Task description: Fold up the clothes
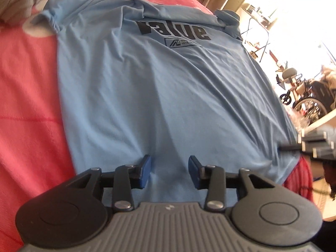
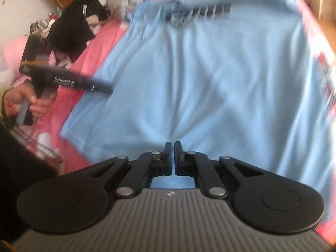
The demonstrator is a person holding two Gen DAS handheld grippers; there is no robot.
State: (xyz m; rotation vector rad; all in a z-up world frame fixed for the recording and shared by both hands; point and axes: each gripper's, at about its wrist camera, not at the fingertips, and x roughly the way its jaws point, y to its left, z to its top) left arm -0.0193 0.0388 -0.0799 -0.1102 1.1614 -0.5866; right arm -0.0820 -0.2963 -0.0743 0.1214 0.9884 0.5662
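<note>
- We see the light blue T-shirt (image 1: 151,79) spread flat over the pink bedcover (image 1: 27,88), filling the centre of both views, its dark print toward the top.
- Our left gripper (image 1: 169,171) sits at the lower centre over the shirt's near hem, jaws apart, nothing between them.
- Our right gripper (image 2: 173,157) has its jaws together, empty.
- Dark clothes (image 2: 73,27) lie upper left.
</note>
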